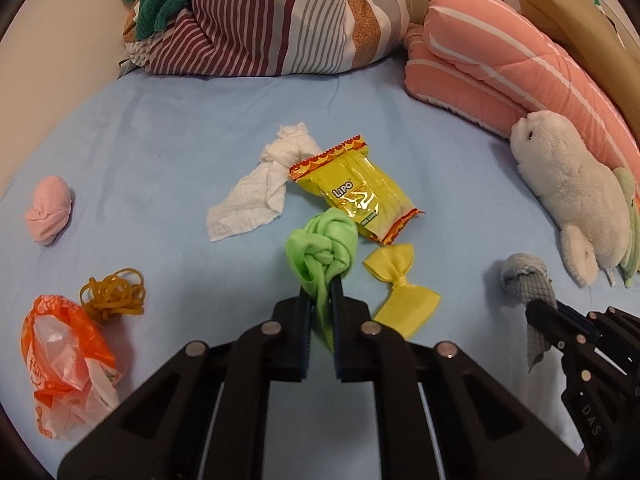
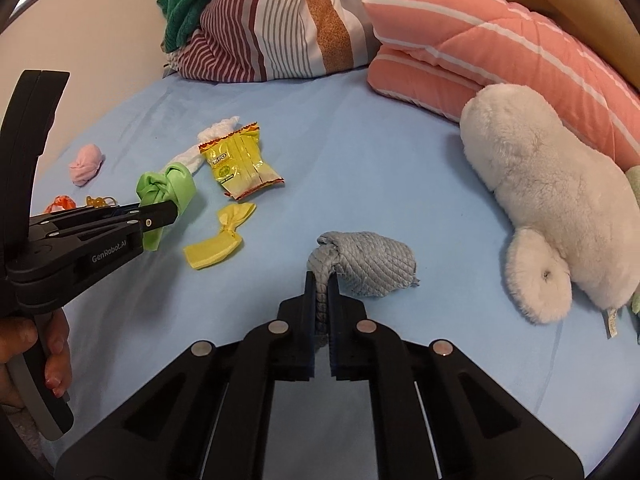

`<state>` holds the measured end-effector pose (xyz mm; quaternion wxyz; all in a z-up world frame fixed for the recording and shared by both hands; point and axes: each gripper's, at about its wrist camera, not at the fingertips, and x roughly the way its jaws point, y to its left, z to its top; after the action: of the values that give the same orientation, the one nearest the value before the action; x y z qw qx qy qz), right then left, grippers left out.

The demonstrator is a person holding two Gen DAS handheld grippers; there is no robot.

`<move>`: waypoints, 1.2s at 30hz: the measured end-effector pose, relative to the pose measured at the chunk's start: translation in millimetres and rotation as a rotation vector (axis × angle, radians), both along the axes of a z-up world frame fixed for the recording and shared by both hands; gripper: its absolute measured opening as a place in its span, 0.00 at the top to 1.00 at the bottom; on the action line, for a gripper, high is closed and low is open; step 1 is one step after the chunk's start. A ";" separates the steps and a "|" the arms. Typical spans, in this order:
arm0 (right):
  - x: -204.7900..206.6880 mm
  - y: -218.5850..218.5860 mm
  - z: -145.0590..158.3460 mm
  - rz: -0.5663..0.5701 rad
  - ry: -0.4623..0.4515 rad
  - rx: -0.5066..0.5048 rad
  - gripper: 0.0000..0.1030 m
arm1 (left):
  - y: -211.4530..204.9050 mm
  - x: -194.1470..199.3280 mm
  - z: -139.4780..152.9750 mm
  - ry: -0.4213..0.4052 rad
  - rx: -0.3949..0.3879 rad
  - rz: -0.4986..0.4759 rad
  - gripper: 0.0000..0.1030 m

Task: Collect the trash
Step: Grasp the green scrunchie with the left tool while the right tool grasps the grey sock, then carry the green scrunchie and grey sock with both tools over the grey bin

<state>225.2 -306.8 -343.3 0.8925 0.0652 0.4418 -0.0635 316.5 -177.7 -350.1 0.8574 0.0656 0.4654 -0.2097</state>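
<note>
My left gripper (image 1: 321,280) is shut on a knotted green cloth (image 1: 322,252), whose tail hangs between the pads; the same green cloth (image 2: 170,190) shows in the right wrist view, pinched by the left gripper (image 2: 174,210). My right gripper (image 2: 321,280) is shut on a knotted grey quilted cloth (image 2: 368,264), gripping its twisted end. From the left wrist view the grey cloth (image 1: 524,278) sits in the right gripper (image 1: 538,308) at the right. A yellow snack wrapper (image 1: 356,192), a yellow bow-shaped cloth (image 1: 400,284) and a white knotted cloth (image 1: 260,192) lie on the blue sheet (image 1: 168,152).
A pink knotted cloth (image 1: 48,210), a tangle of rubber bands (image 1: 114,294) and an orange plastic bag (image 1: 68,364) lie at the left. A white plush seal (image 2: 544,208), a folded pink quilt (image 2: 480,48) and a striped bundle (image 2: 272,28) line the back and right.
</note>
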 end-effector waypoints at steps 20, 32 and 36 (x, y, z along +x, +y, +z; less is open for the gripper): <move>-130.6 9.0 101.0 0.020 -0.075 0.102 0.96 | 11.5 -142.3 106.8 -0.061 -0.023 -0.105 0.91; -290.5 -25.9 199.7 -0.118 -0.215 0.044 0.96 | -31.1 -267.0 198.6 -0.188 -0.065 -0.329 0.91; -348.3 -39.9 230.0 -0.175 -0.254 0.008 0.96 | -58.5 -312.9 224.8 -0.217 -0.088 -0.438 0.91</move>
<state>-123.1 -346.7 -113.3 0.9320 0.1142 0.3183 -0.1305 3.6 -236.2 -125.3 0.8384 0.1498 0.3359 -0.4022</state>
